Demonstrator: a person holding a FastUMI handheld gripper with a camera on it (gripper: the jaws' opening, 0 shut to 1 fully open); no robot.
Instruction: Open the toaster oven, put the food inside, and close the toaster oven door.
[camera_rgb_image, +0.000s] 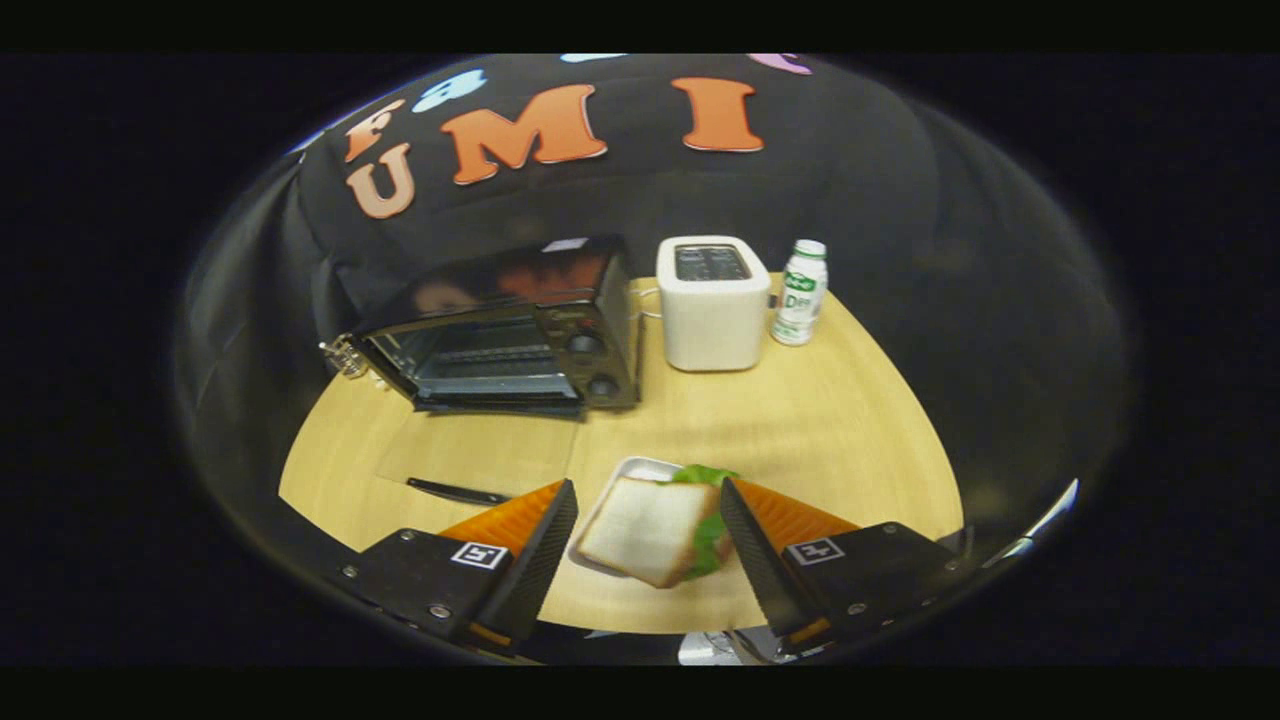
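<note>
The black toaster oven (520, 330) stands at the back left of the round wooden table (820, 420). Its glass door (480, 450) is folded down flat toward me, with the dark handle (455, 491) at its near edge, and the rack inside is visible. A sandwich (645, 525) of white bread with green lettuce lies tilted on a small white tray (630, 468). My gripper (648, 487) is open around it. The sandwich sits between the fingers, its lettuce side against the right finger and a gap at the left one.
A white pop-up toaster (712, 300) stands right of the oven, with a small white bottle with a green label (800, 292) beside it. Black cloth walls close in behind the table. Bare wood lies between the tray and the oven door.
</note>
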